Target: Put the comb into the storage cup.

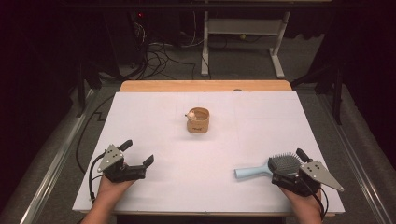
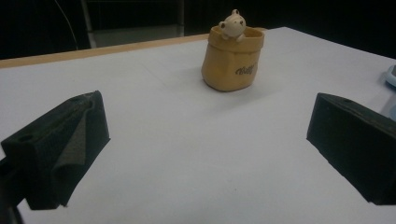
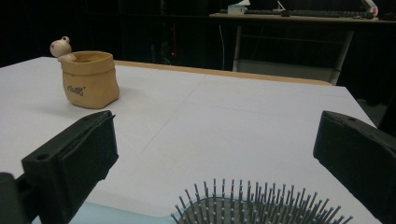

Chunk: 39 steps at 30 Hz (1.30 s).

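Observation:
A tan sack-shaped pot [image 1: 198, 122] [image 2: 231, 60] [image 3: 91, 79] stands upright mid-table, with a small cream bear figure [image 1: 190, 114] [image 2: 232, 23] [image 3: 60, 46] on its rim. A light-blue hairbrush [image 1: 254, 171] [image 3: 261, 205] lies bristles up at the front right, handle pointing left. My right gripper [image 1: 289, 164] [image 3: 217, 140] is open, its jaws standing wide on either side of the brush head without pressing on it. At the front left my left gripper [image 1: 138, 152] [image 2: 208, 126] rests open, nothing between its jaws, aimed towards the pot.
A white sheet [image 1: 210, 154] covers the wooden table [image 1: 205, 86], whose bare edge shows at the back. Beyond it lie floor cables [image 1: 159, 56] and a white desk frame [image 1: 243, 28]. A sliver of the brush [image 2: 391, 74] shows in the left gripper view.

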Each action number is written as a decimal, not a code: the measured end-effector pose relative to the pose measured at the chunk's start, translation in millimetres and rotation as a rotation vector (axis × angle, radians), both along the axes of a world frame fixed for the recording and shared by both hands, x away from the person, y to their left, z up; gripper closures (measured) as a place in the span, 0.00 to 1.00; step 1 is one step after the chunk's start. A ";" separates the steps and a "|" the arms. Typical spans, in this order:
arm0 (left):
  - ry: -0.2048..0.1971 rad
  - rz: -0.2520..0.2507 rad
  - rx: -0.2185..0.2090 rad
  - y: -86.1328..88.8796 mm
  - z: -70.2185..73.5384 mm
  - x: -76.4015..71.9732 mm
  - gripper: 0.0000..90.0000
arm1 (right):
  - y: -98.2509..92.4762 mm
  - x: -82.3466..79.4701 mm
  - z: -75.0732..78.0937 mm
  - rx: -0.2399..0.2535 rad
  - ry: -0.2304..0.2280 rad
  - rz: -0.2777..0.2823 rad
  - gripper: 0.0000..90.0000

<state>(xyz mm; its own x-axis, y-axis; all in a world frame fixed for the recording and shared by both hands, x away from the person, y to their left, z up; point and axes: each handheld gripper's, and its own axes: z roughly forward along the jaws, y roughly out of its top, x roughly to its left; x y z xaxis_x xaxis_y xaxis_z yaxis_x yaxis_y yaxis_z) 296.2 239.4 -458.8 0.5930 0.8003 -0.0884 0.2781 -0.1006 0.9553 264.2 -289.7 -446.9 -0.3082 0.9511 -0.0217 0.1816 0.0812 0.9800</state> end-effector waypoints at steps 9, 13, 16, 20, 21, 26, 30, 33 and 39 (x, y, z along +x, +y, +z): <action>-0.009 -0.007 0.012 -3.6 -1.1 0.3 0.00 | -3.6 -1.6 -0.4 0.002 -0.003 0.004 0.00; -0.006 -0.006 0.008 -3.0 -1.7 -0.3 0.00 | -3.3 -0.9 0.2 0.004 -0.007 0.005 0.00; -0.005 -0.008 0.006 -2.0 -2.8 -0.1 0.00 | -3.3 1.1 -0.4 0.004 -0.002 0.007 0.00; -0.011 -0.006 0.006 -2.3 -2.8 0.7 0.00 | -3.8 1.5 -0.8 -0.001 0.007 0.009 0.00; -0.010 -0.010 0.012 -2.4 -3.3 0.6 0.00 | -3.8 1.4 -0.6 -0.001 0.007 0.009 0.00; -0.007 -0.006 0.004 -1.2 -3.3 -0.5 0.00 | -2.7 0.3 -0.2 0.000 0.009 0.009 0.00; -0.036 -0.005 0.013 -0.9 -0.3 -2.8 0.00 | -1.7 -0.1 0.9 -0.004 0.005 0.013 0.01; -0.041 -0.005 0.008 -0.7 0.1 -4.0 0.00 | -1.0 0.3 1.1 -0.004 0.004 0.017 0.01; -0.040 -0.009 0.022 -2.7 -0.9 -4.5 0.00 | -2.2 0.2 1.5 -0.001 0.010 0.011 0.08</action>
<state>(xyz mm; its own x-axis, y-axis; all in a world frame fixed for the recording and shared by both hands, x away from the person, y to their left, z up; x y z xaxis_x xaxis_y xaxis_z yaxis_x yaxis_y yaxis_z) 291.6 236.7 -459.8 0.6028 0.7965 -0.0469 0.2390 -0.1242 0.9630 264.3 -292.0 -445.5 -0.3193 0.9475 -0.0199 0.1903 0.0847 0.9781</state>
